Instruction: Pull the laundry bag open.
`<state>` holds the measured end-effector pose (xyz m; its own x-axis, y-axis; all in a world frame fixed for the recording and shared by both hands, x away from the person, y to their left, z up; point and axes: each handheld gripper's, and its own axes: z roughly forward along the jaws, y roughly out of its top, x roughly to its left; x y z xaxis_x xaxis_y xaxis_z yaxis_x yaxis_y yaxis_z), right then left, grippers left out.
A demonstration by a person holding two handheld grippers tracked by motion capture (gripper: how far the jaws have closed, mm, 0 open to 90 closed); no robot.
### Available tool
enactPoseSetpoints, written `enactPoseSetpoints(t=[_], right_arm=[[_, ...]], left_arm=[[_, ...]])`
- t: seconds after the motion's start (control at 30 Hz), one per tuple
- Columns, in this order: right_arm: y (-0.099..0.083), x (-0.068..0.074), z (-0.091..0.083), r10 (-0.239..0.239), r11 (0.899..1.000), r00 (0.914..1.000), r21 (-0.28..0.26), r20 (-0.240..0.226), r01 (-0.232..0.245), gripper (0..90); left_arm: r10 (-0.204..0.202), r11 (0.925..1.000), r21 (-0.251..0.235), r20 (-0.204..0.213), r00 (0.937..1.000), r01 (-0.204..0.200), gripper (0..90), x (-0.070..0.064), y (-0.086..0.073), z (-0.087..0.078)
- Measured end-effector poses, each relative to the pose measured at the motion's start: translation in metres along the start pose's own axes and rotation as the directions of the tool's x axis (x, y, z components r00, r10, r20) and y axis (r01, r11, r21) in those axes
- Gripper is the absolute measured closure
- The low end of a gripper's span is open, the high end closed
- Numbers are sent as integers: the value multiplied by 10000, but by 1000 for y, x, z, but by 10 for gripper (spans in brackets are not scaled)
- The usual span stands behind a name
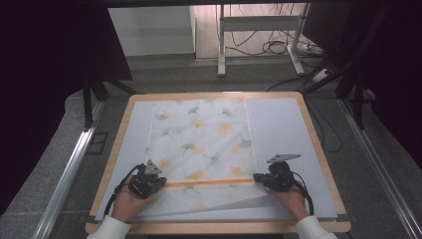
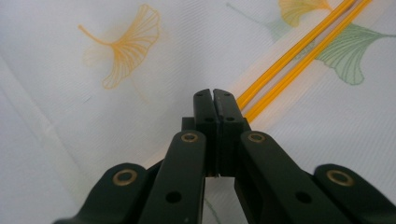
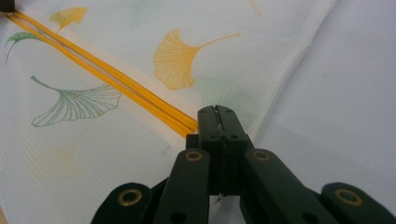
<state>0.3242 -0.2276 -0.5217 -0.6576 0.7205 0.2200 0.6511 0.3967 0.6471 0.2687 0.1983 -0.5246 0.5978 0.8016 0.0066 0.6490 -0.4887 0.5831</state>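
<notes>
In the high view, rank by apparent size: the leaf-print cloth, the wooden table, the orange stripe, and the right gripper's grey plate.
1. wooden table
2. leaf-print cloth
3. orange stripe
4. grey plate on the right gripper
No close calls.

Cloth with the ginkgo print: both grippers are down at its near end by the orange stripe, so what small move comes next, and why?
Probably lift both together and carry the near end away from you: the left gripper and right gripper look shut on the cloth at the stripe, with its near corner already raised.
</notes>
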Motion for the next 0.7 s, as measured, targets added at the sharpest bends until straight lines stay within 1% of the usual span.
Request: enactPoseSetpoints(t=[0.13,0.37,0.47,0.7], right_arm=[[0,0,0,-1,10000,10000,22,22,1,894],[0,0,0,14,10000,10000,-7,1,-14,894],[0,0,0,8,10000,10000,12,6,-8,894],[0,0,0,32,10000,10000,9,-14,-32,894]], left_arm=[[-34,10000,-1,-38,10000,34,900,3,-2,-1],[-228,9997,23,-122,9997,228,900,8,-8,-5],[-324,9995,9,-71,9994,324,900,11,-10,-6],[-389,9992,29,-137,9992,389,900,14,-14,-9]])
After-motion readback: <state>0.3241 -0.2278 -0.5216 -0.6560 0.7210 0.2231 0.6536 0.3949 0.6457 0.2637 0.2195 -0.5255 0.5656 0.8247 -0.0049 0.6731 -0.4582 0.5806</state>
